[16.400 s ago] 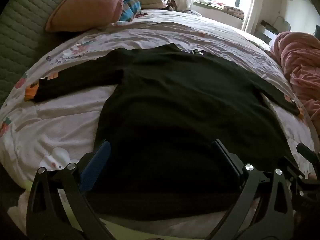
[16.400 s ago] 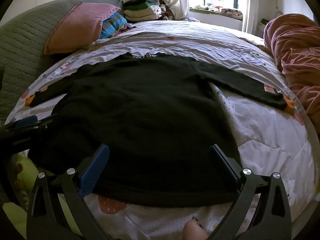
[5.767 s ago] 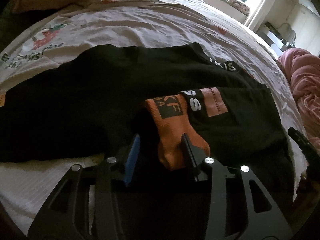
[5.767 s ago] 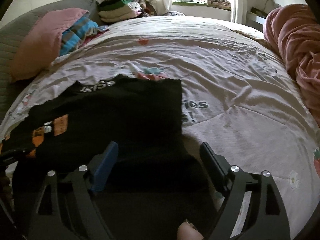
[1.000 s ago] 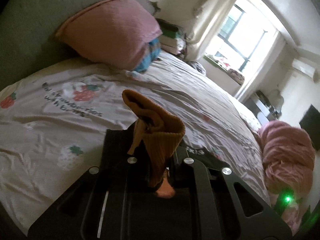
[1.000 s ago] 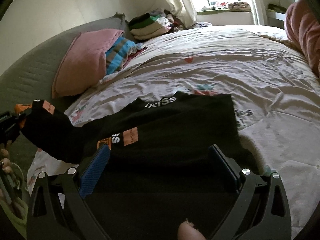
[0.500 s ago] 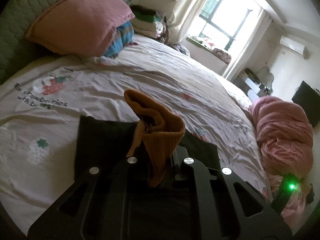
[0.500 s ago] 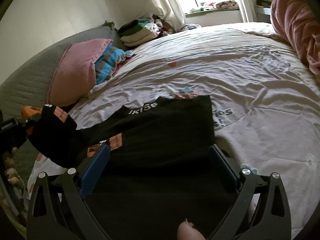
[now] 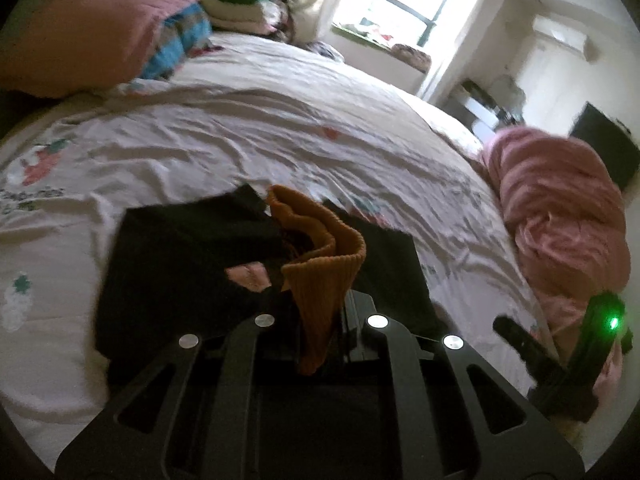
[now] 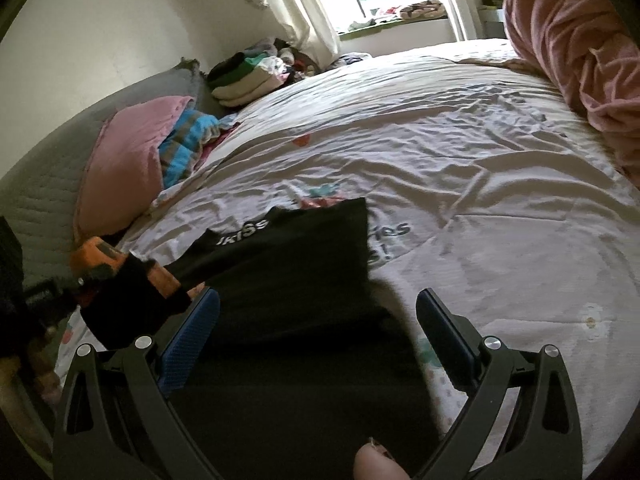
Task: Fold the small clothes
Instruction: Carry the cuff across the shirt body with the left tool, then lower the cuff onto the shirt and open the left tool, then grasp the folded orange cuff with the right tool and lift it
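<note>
Left gripper [image 9: 320, 320] is pinching the orange cuff [image 9: 320, 264], carrying the sleeve toward the black sweater's [image 10: 304, 264] three-o'clock edge; right gripper [image 10: 316, 336] is hovering wide, empty; bottom fold remaining.

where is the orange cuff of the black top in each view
Left wrist view: orange cuff sits at centre, pinched in the shut left gripper, above the black top.
Right wrist view: the cuff is at the far left edge, beside the open right gripper.
Shared landmark: the pink pillow at the head of the bed.
</note>
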Motion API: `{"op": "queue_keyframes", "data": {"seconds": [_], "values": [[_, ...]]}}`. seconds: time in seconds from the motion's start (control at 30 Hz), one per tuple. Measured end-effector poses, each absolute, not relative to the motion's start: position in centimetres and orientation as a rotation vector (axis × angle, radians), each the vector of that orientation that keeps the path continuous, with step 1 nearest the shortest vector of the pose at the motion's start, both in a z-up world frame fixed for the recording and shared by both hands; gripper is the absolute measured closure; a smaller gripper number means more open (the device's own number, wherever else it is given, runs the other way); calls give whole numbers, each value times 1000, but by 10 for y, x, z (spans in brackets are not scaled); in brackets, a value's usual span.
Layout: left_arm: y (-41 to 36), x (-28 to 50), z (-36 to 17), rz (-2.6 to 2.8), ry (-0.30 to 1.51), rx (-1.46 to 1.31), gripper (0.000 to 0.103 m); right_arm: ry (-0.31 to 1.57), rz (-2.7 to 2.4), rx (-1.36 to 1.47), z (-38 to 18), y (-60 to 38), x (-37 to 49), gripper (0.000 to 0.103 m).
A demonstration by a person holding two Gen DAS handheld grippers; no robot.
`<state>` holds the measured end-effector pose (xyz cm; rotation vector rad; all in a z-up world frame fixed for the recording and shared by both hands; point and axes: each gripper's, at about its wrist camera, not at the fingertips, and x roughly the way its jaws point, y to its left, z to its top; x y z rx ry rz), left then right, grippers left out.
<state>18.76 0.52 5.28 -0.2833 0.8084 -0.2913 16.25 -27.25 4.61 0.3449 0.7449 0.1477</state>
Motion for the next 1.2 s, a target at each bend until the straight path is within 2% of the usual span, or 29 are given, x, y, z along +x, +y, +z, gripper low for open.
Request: {"op": "queue_keyframes", "data": {"seconds": [0.2, 0.3, 0.33, 0.37, 0.4, 0.43, 0.47, 0.63, 0.7, 0.77, 1.0, 1.07, 1.1, 1.2], "values": [[-23, 198, 20, -358, 887, -262, 96, 752, 88, 361, 42, -289, 163, 5], [-32, 199, 5, -402, 914, -245, 91, 764, 59, 369, 38, -293, 165, 5], [-35, 199, 2, -410, 917, -240, 84, 767, 53, 374, 38, -294, 166, 5], [-36, 199, -1, -424, 924, -243, 70, 771, 47, 379, 37, -295, 166, 5], [-37, 198, -6, -456, 937, -255, 63, 774, 42, 382, 37, -295, 167, 5], [-38, 199, -8, -481, 946, -265, 51, 777, 37, 382, 36, -294, 168, 5], [-38, 198, -11, -504, 954, -271, 47, 779, 31, 382, 36, -293, 168, 5], [-26, 195, -7, -544, 948, -272, 45, 809, 41, 354, 31, -276, 175, 5], [-11, 200, -1, -520, 921, -280, 29, 832, 70, 327, 28, -261, 178, 5], [11, 207, 6, -424, 891, -263, 26, 862, 113, 295, 24, -241, 179, 6], [83, 223, 11, -195, 809, -303, 25, 1037, 285, 210, -14, -168, 177, 30], [98, 222, 9, -172, 788, -321, 25, 1077, 286, 194, -27, -156, 179, 47], [103, 221, 8, -170, 783, -327, 25, 1088, 284, 193, -31, -153, 180, 62], [126, 223, 6, -139, 779, -350, 25, 1055, 303, 189, -27, -148, 179, 95]]}}
